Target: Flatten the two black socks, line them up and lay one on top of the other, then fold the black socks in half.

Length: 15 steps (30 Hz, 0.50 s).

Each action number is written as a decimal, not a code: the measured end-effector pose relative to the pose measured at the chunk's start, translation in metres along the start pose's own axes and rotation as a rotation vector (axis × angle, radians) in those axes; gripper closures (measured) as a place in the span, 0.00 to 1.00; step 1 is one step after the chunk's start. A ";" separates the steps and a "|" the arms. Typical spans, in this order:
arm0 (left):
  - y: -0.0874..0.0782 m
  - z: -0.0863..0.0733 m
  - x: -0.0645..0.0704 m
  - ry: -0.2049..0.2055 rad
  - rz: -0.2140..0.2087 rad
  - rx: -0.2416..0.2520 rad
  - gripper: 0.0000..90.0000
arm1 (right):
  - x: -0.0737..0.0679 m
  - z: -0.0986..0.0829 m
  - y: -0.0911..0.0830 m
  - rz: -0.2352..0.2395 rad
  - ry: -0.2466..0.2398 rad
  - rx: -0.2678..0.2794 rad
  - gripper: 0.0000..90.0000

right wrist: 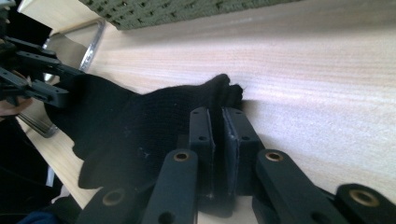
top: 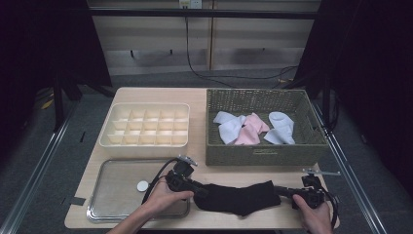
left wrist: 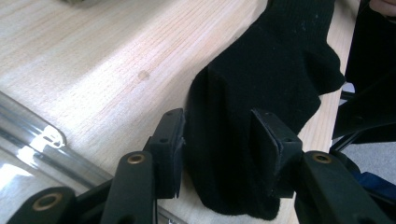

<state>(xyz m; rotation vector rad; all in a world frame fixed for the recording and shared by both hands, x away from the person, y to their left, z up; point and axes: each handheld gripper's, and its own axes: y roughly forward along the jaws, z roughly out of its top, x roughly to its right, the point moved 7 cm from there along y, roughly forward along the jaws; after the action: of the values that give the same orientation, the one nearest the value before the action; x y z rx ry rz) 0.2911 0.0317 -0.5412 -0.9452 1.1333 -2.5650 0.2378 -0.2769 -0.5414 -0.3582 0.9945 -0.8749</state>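
At the bench's [top: 199,95] near edge, a black sock [top: 238,198] lies flat; the left gripper [top: 198,190] clamps one end, the right gripper [top: 281,191] pinches the other.

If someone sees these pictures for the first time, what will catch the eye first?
First the black sock, lying along the near table edge with the left gripper and the right gripper each clamped on one end. Then the woven basket at the right, holding white and pink socks.
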 end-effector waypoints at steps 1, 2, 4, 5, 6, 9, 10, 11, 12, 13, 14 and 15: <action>0.002 0.001 0.002 -0.015 0.000 0.015 0.62 | 0.000 0.001 -0.002 -0.001 -0.004 0.009 0.92; 0.002 0.001 0.002 -0.015 0.000 0.015 0.61 | 0.000 0.003 -0.004 0.002 -0.007 0.019 0.92; 0.003 0.002 0.003 0.002 -0.004 -0.002 0.61 | 0.001 0.004 -0.005 -0.004 -0.008 0.023 0.92; 0.004 0.003 0.004 -0.006 -0.005 0.004 0.60 | 0.002 0.005 -0.006 -0.010 -0.012 0.020 0.92; 0.004 0.003 0.004 -0.006 -0.005 0.004 0.60 | 0.002 0.006 -0.008 -0.009 -0.007 0.030 0.92; 0.005 0.003 0.005 -0.010 -0.005 0.007 0.60 | 0.003 0.009 -0.011 -0.014 -0.013 0.040 0.92; 0.005 0.003 0.005 -0.010 -0.005 0.007 0.60 | 0.003 0.009 -0.011 -0.014 -0.013 0.040 0.92; 0.004 0.003 0.006 -0.011 -0.002 0.002 0.60 | 0.004 0.009 -0.011 -0.014 -0.010 0.038 0.92; 0.005 0.003 0.006 -0.017 0.001 0.009 0.60 | 0.004 0.009 -0.010 -0.019 -0.014 0.034 0.92; 0.004 0.002 0.005 -0.004 -0.004 0.001 0.60 | 0.003 0.010 -0.011 -0.018 -0.016 0.033 0.92; 0.004 0.002 0.005 -0.004 -0.004 0.001 0.61 | 0.003 0.010 -0.011 -0.018 -0.016 0.033 0.92; 0.004 0.002 0.005 -0.003 -0.013 0.000 0.62 | 0.001 0.012 -0.013 -0.012 -0.023 0.044 0.93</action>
<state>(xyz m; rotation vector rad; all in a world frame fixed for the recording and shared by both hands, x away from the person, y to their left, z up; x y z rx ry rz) 0.2880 0.0260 -0.5409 -0.9591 1.1308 -2.5733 0.2422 -0.2873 -0.5279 -0.3361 0.9518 -0.9000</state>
